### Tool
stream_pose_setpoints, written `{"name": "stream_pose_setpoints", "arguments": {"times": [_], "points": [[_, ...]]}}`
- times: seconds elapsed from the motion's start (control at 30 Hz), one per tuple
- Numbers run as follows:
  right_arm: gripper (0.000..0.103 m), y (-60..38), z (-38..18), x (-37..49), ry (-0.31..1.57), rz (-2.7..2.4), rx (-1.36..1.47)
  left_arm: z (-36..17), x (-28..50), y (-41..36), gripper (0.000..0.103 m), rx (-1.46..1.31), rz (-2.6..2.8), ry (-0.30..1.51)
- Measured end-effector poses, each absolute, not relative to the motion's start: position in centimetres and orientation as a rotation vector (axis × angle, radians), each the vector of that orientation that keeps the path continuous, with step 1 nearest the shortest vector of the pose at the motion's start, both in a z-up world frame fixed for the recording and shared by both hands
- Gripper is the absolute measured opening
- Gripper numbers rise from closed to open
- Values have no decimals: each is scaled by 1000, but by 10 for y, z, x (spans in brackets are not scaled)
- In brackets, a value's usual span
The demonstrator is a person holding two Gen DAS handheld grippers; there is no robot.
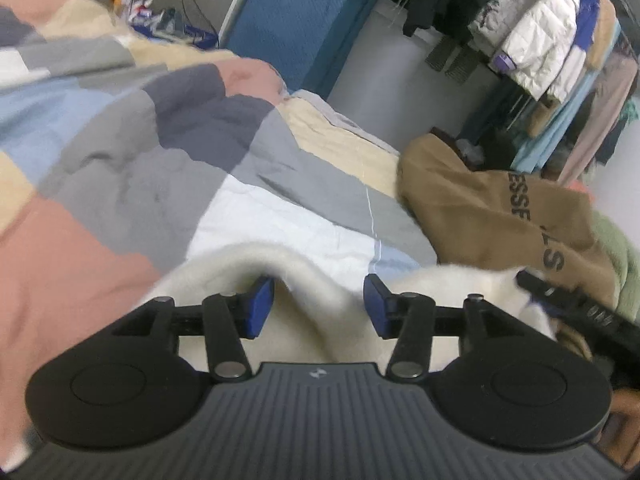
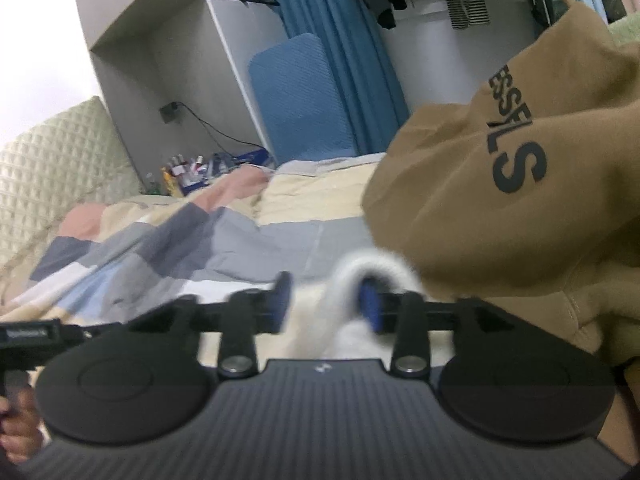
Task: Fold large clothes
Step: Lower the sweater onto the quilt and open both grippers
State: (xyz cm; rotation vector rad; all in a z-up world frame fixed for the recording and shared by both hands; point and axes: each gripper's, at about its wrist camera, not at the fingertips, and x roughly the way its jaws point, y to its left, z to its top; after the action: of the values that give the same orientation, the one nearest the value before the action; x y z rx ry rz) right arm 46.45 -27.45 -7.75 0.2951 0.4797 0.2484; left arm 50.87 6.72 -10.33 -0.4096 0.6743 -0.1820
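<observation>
Left gripper point(image 1: 319, 304): blue pads parted about halfway, white fluffy garment point(image 1: 320, 344) bunched between and under them, a raised fold running up the gap; pads not pressing the fabric. Right gripper point(image 2: 326, 304): also parted about halfway, a curled white fluffy edge point(image 2: 368, 268) looped over the right pad, left pad clear of it; somewhat blurred, no firm clamp visible.

White fluffy garment lying low on the bed, right in front of both grippers, on top of the patchwork quilt point(image 1: 132, 152) in pink, grey, blue, cream and white blocks. Brown hoodie point(image 1: 480, 204) with dark lettering heaped just beside the garment on its right, touching it in the right wrist view, where it fills the upper right point(image 2: 500, 184). Light green cloth point(image 1: 618, 252) at the hoodie's far edge.

Other gripper's black body point(image 1: 576, 308) at right in the left wrist view, resting against the white fabric. A hand point(image 2: 18, 428) at lower left of the right wrist view on a black handle.

Background: blue curtain point(image 2: 340, 40), blue mat point(image 2: 296, 96) leaning upright, grey shelving point(image 2: 168, 40), bottles point(image 2: 184, 172) past the bed, quilted headboard point(image 2: 52, 160), clothes rack point(image 1: 548, 40) with hung jackets.
</observation>
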Motion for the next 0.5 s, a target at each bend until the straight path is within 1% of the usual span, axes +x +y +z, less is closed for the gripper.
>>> {"name": "stream_pose_setpoints", "arguments": {"times": [0.27, 0.5], "points": [[50, -266, -24, 390, 414, 279, 277, -49, 421, 55, 56, -356, -212, 630], [50, -265, 15, 292, 365, 268, 257, -24, 318, 39, 56, -315, -258, 599]]}}
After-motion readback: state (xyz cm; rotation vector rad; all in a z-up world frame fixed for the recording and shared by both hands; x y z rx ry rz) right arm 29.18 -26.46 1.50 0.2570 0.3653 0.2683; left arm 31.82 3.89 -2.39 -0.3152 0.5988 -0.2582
